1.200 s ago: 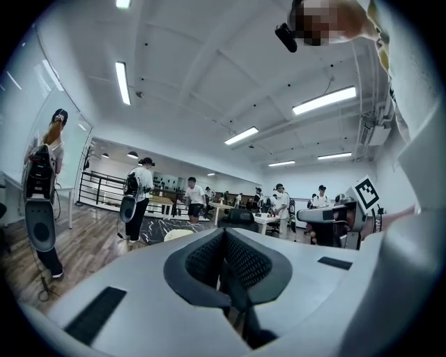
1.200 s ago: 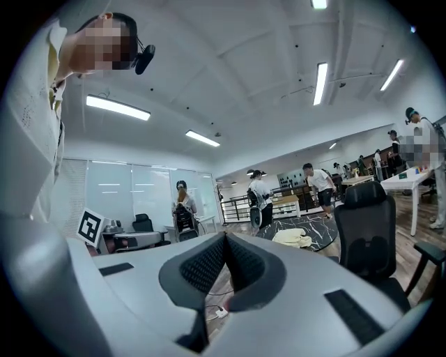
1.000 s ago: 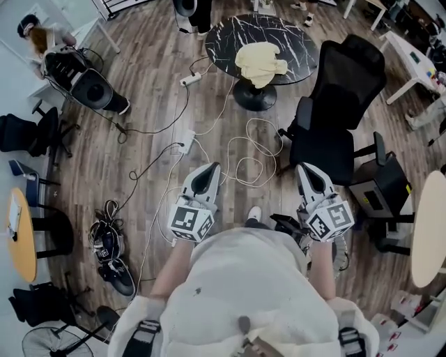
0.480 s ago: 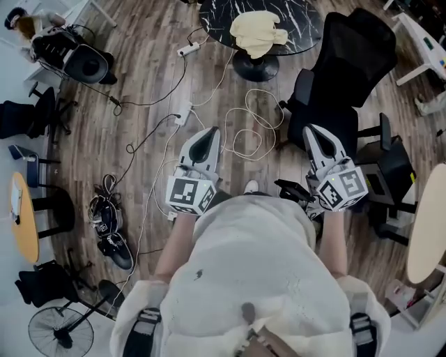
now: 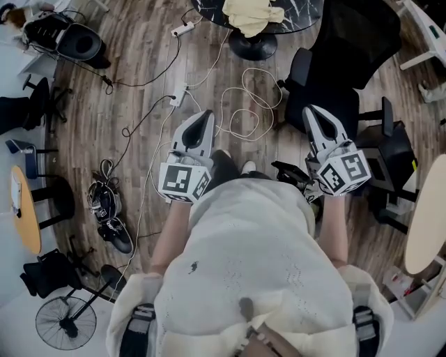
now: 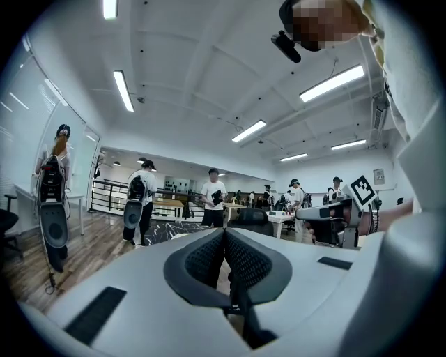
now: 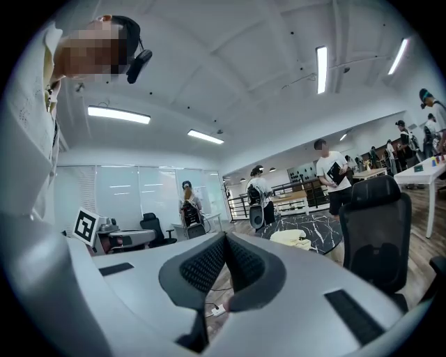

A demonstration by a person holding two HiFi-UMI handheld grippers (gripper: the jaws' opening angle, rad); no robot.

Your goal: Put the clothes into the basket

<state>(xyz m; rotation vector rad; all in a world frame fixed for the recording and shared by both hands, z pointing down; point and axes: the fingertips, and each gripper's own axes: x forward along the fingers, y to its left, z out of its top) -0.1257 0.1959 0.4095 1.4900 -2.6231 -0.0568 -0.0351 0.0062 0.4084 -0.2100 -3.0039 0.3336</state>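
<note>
Clothes on tbl, well ahead of fingers

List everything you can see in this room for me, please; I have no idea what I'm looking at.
garment: one, pale yellow, crumpled on the round table
round table: one, black marble, top of the head view
office chair: one, black, right of that table
cables: several, white, looped on the wood floor
power strip: one, white, on the floor by the cables
fan: one, black, on the floor at bottom left
wooden table: one, tan, left edge
people: several, mostly in white tops, far across the room
left claw: one, white and black, shut, empty
right claw: one, white and black, shut, empty
</note>
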